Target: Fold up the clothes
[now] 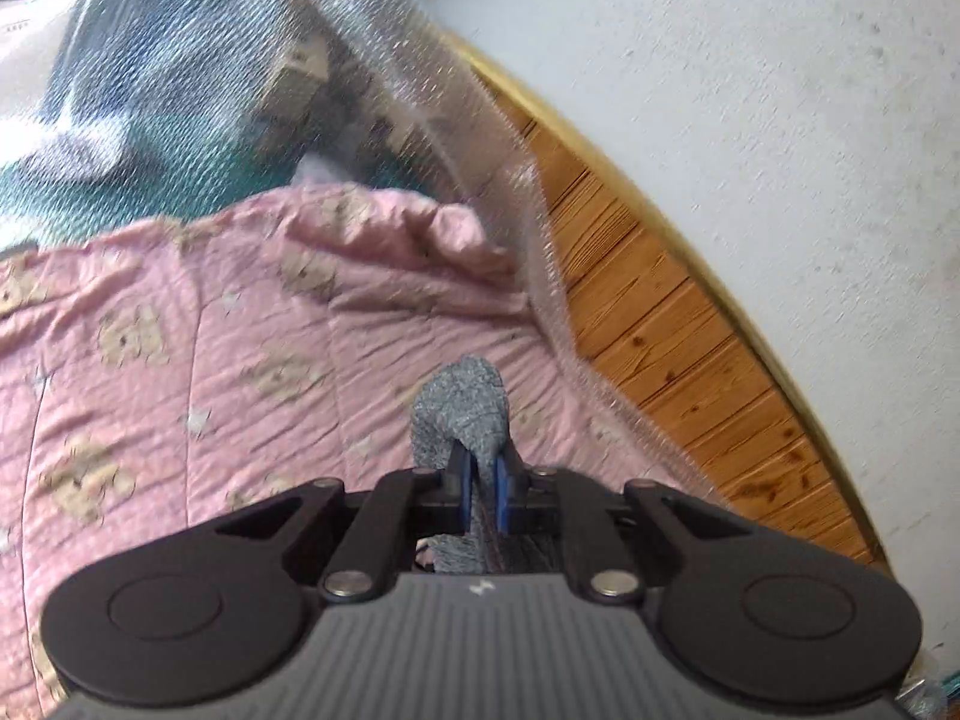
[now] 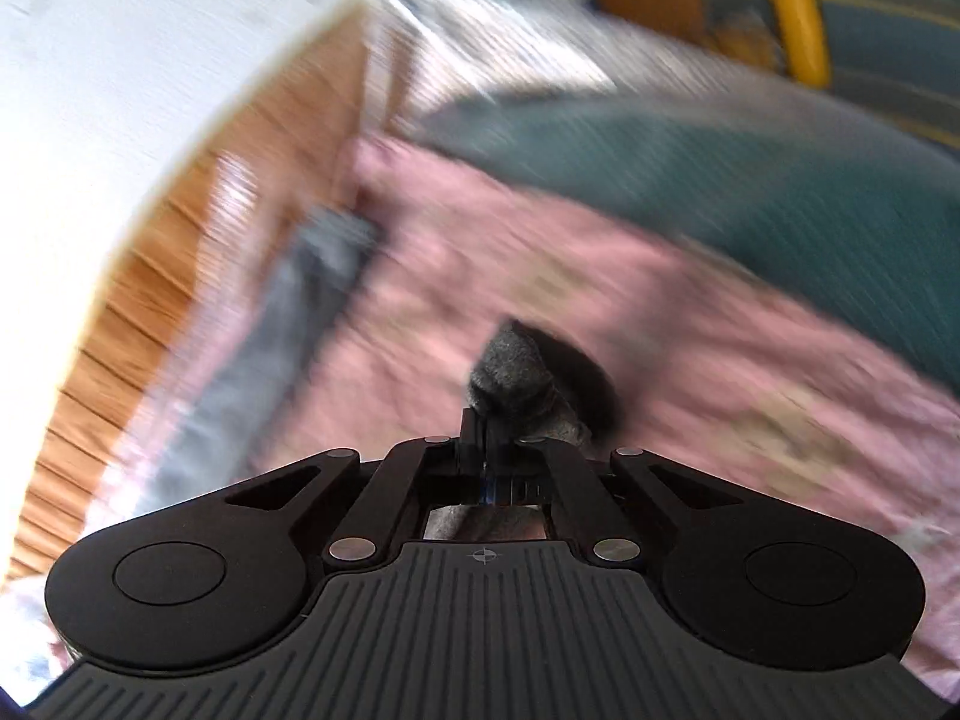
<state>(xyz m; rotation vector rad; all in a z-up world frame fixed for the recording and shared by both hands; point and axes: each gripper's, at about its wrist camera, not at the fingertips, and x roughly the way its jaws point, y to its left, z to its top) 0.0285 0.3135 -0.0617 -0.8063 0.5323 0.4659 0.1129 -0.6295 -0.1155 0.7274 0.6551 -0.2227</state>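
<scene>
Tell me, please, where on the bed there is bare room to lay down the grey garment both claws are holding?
The left claw and right claw each pinch grey fabric. The pink quilt lies bare ahead of the left claw, bordered by the green bedding beyond. It is crowded by the wooden bed frame, where bubble wrap hangs.
</scene>
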